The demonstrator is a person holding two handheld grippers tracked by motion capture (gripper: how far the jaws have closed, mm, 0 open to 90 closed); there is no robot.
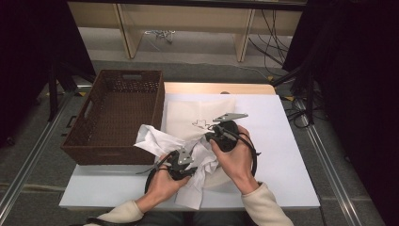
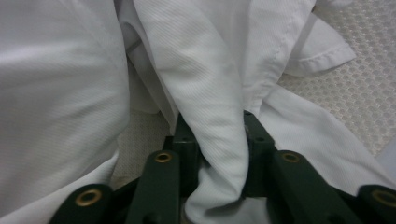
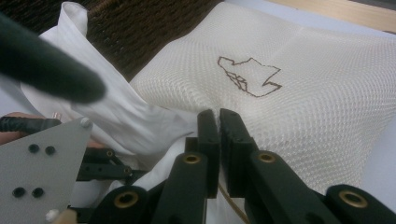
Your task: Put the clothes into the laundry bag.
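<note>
Your left gripper (image 2: 212,154) pinched a fold of the white shirt (image 1: 162,141) lying over the mesh bag (image 3: 299,93) on the table (image 1: 282,141); your right gripper (image 3: 219,126) fingers were pressed together at the bag's edge; you did best keeping both grips firm while feeding cloth in slowly.

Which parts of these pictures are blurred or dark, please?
High view: both sides are nearly black, while the table is evenly lit. Left gripper view: the white shirt is soft at close range. Right gripper view: a dark blurred shape crosses the upper left.
</note>
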